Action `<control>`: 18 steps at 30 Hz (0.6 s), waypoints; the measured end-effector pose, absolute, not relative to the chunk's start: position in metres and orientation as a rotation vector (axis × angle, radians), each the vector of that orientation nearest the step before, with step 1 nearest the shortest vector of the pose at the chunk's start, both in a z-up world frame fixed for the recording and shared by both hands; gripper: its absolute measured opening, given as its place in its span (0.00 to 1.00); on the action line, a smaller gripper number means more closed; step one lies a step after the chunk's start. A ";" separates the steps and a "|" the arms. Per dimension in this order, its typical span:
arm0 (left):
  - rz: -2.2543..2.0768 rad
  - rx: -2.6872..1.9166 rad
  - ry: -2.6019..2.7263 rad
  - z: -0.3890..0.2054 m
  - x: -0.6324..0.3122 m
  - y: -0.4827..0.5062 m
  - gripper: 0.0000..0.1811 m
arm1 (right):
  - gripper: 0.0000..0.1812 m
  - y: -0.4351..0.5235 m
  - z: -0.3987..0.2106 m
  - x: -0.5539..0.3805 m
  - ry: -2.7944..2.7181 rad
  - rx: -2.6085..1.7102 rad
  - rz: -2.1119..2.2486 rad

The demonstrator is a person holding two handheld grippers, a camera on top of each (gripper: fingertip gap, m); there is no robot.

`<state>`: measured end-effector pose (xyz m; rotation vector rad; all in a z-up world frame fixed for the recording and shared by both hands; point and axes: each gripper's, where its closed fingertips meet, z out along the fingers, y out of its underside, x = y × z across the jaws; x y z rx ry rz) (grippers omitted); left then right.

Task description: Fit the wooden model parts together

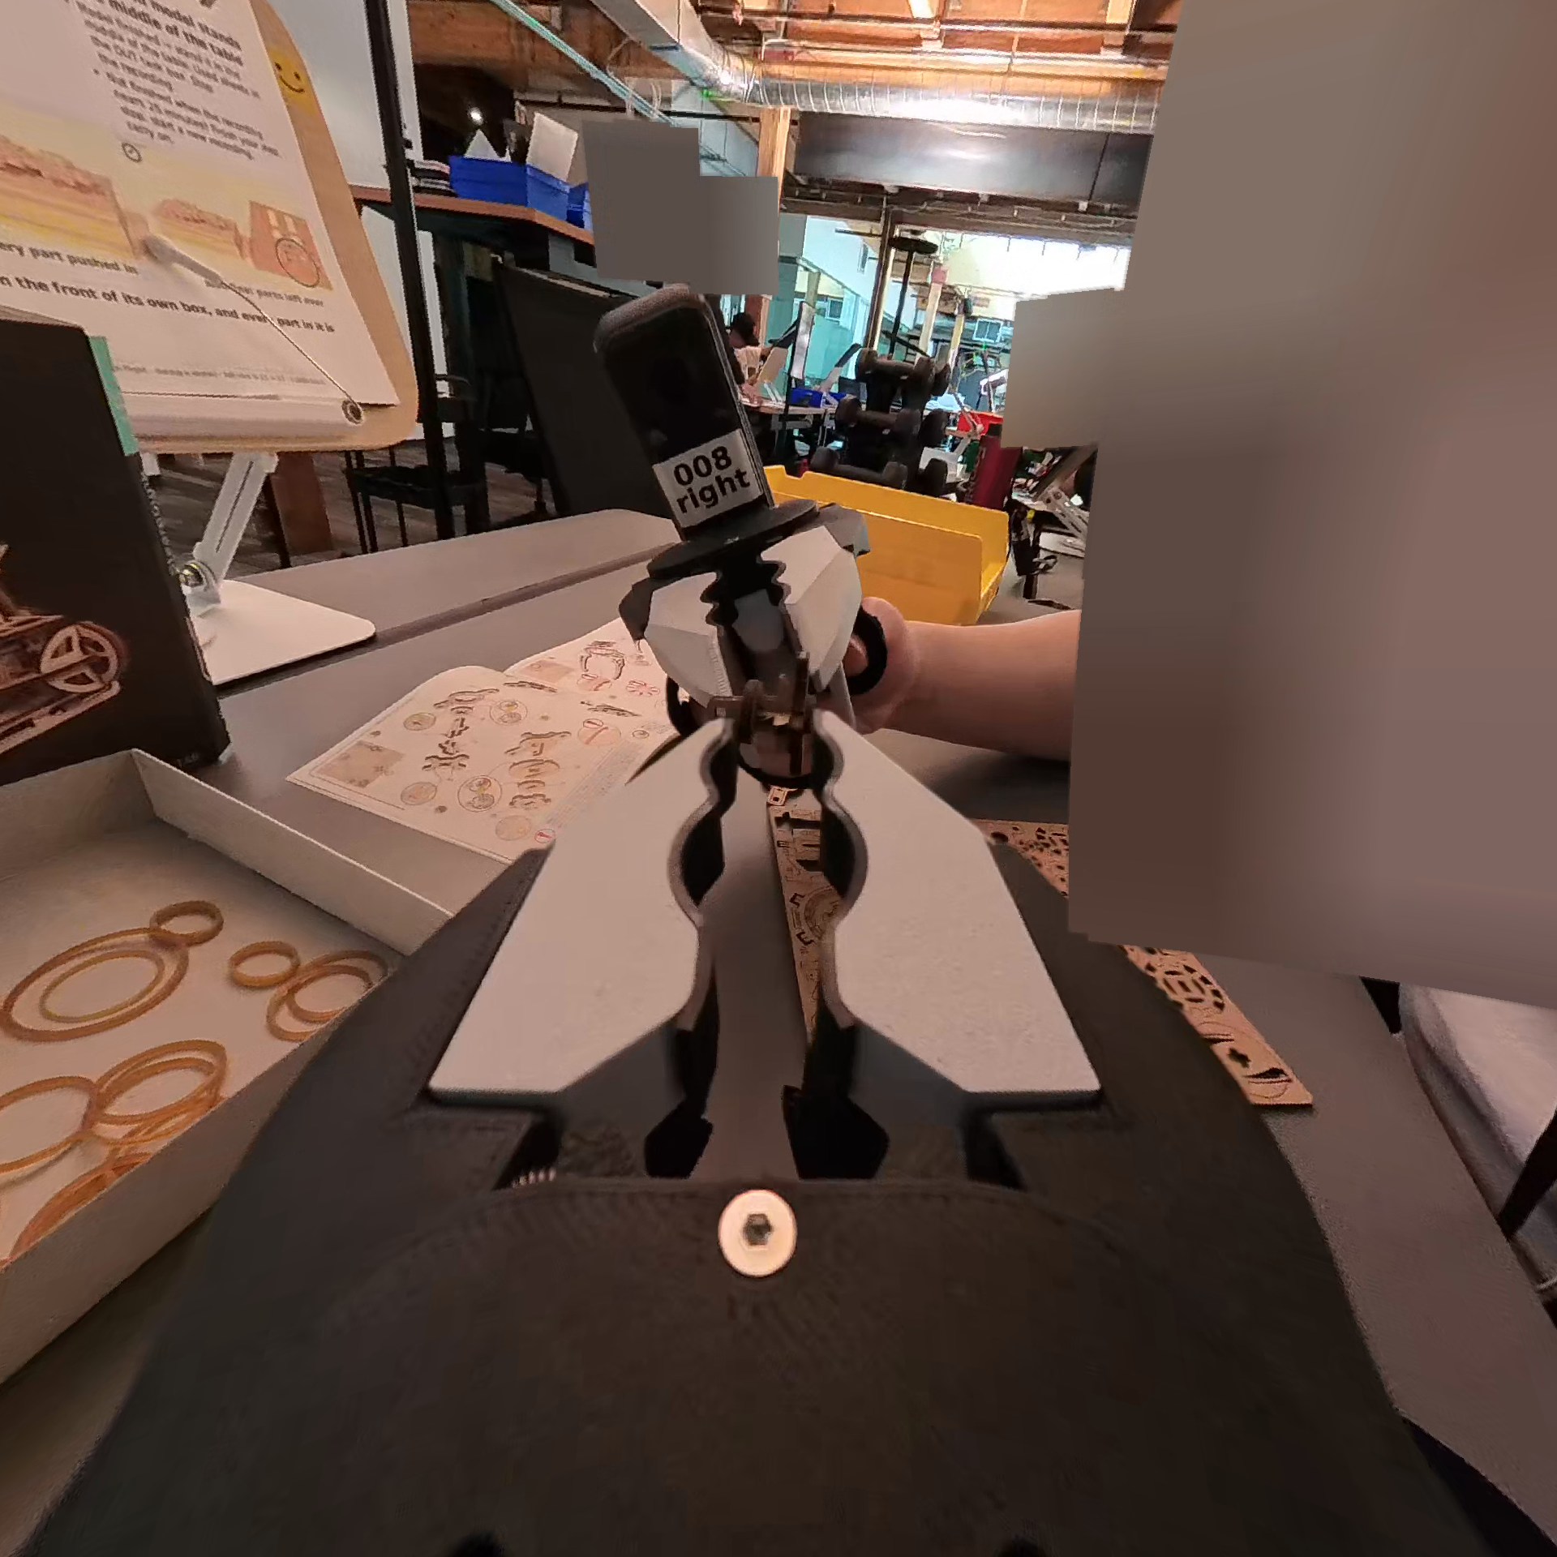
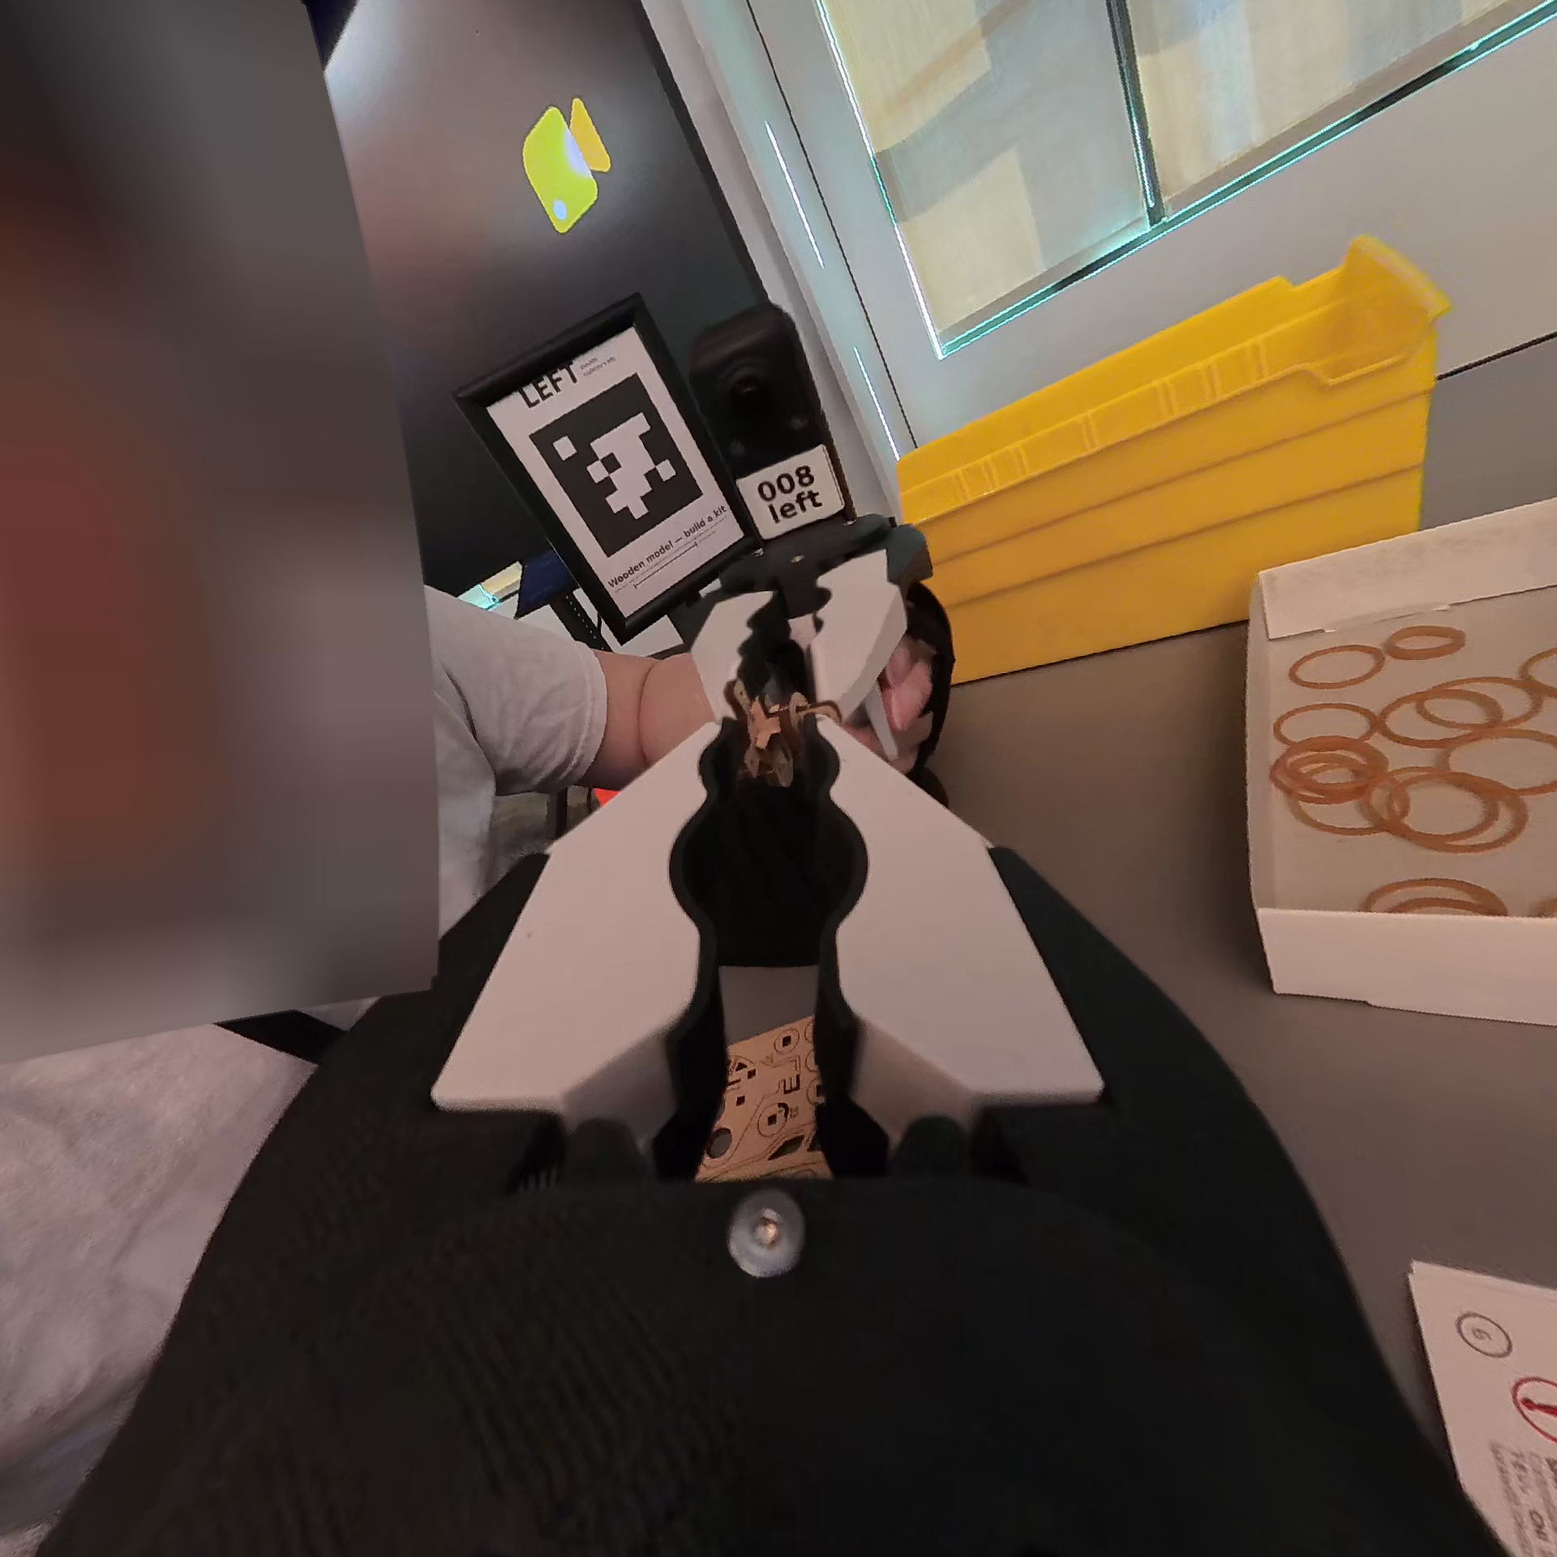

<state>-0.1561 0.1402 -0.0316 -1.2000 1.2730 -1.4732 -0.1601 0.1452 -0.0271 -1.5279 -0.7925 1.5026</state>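
Note:
A small wooden sub-assembly with a gear and a pin (image 1: 779,741) hangs in the air above the table, between my two grippers, which face each other tip to tip. My left gripper (image 1: 771,724) is shut on its near side. My right gripper (image 1: 762,674) comes from the far side, held by a hand, and is shut on the same cluster. In the right wrist view the sub-assembly (image 2: 767,746) sits in the right gripper (image 2: 771,731), with the left gripper (image 2: 796,716) opposite. The joint between the parts is hidden by the fingers.
Laser-cut wooden part sheets (image 1: 1213,1011) lie on the grey table under the grippers. A white box tray (image 1: 253,826) of rubber bands (image 1: 109,986) is at left. An open instruction booklet (image 1: 480,741), the model's box (image 1: 76,548), a yellow bin (image 2: 1179,505) and a framed marker sign (image 2: 607,472) stand around.

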 end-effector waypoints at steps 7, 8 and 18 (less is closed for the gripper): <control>-1.355 -1.159 1.280 -0.031 -0.156 0.142 0.07 | 0.11 0.145 -0.027 -0.162 -0.928 -1.512 1.202; -1.317 -1.141 1.286 -0.030 -0.156 0.142 0.08 | 0.11 0.145 -0.027 -0.163 -0.954 -1.508 1.141; -1.174 -0.983 1.333 -0.021 -0.160 0.129 0.07 | 0.08 0.132 -0.018 -0.168 -1.126 -1.400 0.848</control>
